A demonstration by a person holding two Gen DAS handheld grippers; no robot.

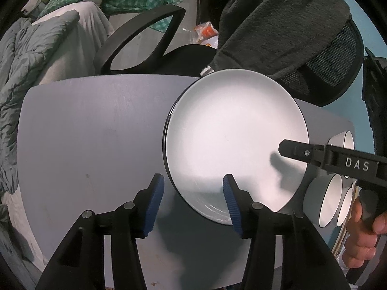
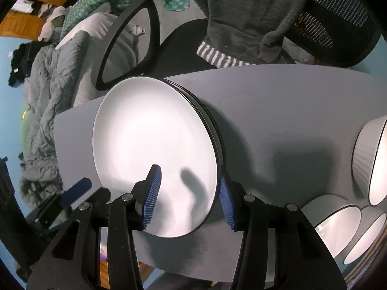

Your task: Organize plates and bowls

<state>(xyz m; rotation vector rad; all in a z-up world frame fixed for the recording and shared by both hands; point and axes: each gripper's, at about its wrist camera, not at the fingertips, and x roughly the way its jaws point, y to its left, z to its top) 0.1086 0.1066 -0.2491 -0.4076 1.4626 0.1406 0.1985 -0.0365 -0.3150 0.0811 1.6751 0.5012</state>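
Grey counter, seen from both wrist views, carrying all the dishes. A stack of white plates with dark rims lies flat near the counter's far edge, in front of an office chair draped with a dark fleece. Three white bowls sit in a cluster on the counter, well apart from the stack, on its right in both views; in the left wrist view they appear at the picture's right margin, partly hidden behind the right tool's body.

Right tool: fingers spread, holding nothing. It reaches in over the near right part of the top plate; one blue pad lies over the plate's face, the other beside or just outside the rim. Whether either pad touches the plate cannot be told. The rim thus runs between the two pads, so the plate edge lies straight ahead of this tool, while the bowls lie off to its right.

Left tool: fingers likewise spread and empty. It hovers at the stack's near left edge, one pad over the bare counter, the other over the plate's rim.

Judgement: the plates look already gathered, the bowls not yet. The bowls are nearer the right hand, so a bowl grasp would favour that side, with a turn to the right away from the stack.
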